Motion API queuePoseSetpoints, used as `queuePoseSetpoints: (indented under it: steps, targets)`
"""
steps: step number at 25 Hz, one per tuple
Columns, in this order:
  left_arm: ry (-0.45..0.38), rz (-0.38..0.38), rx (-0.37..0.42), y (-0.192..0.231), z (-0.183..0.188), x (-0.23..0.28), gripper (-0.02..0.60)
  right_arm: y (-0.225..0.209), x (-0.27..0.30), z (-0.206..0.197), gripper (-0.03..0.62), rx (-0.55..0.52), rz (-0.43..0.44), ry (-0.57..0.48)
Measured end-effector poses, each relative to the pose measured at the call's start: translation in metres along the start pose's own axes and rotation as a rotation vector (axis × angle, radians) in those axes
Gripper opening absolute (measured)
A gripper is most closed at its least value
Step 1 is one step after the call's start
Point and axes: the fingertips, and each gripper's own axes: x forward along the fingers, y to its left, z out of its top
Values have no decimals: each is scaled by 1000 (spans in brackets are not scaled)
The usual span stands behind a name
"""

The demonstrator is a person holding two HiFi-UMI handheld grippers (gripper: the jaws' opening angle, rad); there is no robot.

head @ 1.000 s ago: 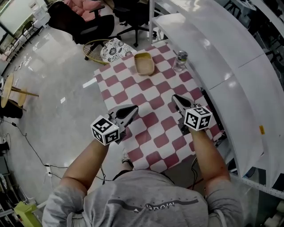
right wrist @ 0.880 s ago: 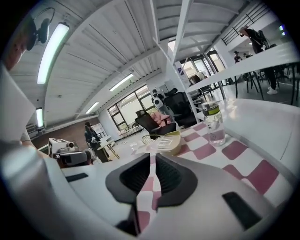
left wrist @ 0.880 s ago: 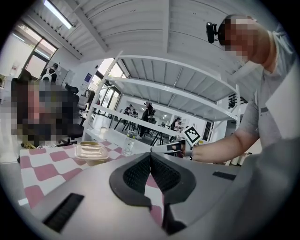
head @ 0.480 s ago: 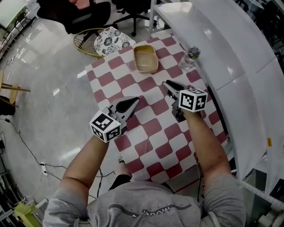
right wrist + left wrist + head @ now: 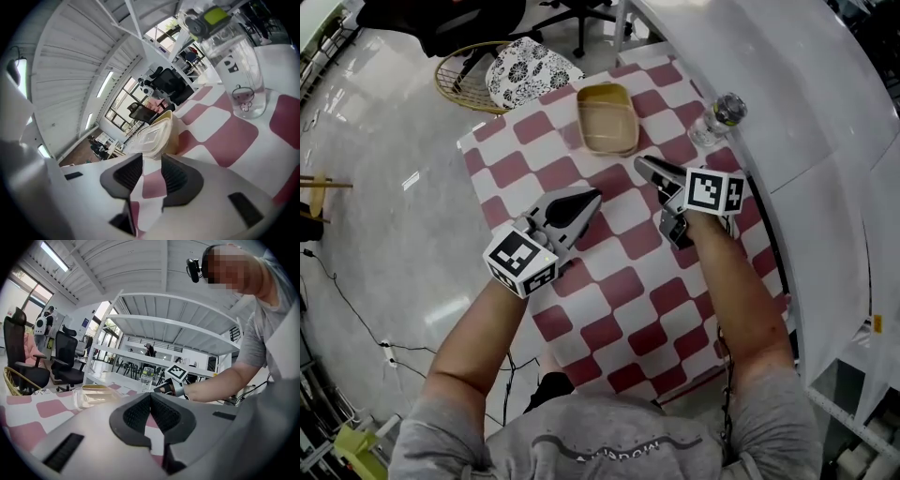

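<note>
A tan lidded container (image 5: 605,119) sits near the far end of the red-and-white checked table (image 5: 623,281). A clear water bottle (image 5: 717,116) stands at the far right corner. My right gripper (image 5: 643,166) hovers just short of the container's near right corner, its jaws a little apart and empty. In the right gripper view the container (image 5: 157,133) fills the gap ahead of the right gripper (image 5: 152,159), with the bottle (image 5: 234,70) at right. My left gripper (image 5: 589,198) is shut and empty over the table's left middle. In the left gripper view the container (image 5: 93,394) lies ahead-left of the left gripper (image 5: 150,395).
A white curved counter (image 5: 797,122) runs along the table's right side. A wicker basket with a patterned cushion (image 5: 520,75) stands on the floor beyond the table's far left corner. Black office chairs (image 5: 441,14) are behind it. Cables (image 5: 356,319) trail across the floor at left.
Both grippers have moved forward toward the container. The right one has gone farther and its jaws have parted a little. The left gripper stays shut.
</note>
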Motion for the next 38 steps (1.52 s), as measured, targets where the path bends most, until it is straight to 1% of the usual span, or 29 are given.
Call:
queuePoseSetpoints:
  steps: [6,11,16,21,24,29,34,36,38]
  targets:
    - [-20,-14,-24,7,-4,12,15,-5,17,2,160,146,47,25]
    - [-23,-23,-38,14,-10,19,14,-7,28,2,170,217,60,50]
    - [-23,-19,-51,20,-12,20,14,-12,34,3,170,285,72,47]
    - [-28,-15,-62,21,-12,19,15,-10,36,3,145,305,88,51]
    - [-26,-14,-60,21,-15,19,14,-11,36,2,102,328,90,49]
    - [-24,-9,-63,24,-17,15,15,-8,36,3,55,358,120,38]
    - [-29,-5,-63,28,-16,12,15,-2,36,4,49,371,171,26]
    - [-30,-6,-59,29,-15,12,15,1,33,5,48,381,177,21]
    - [-34,-1,-61,28,-12,10,14,5,29,6,47,367,185,7]
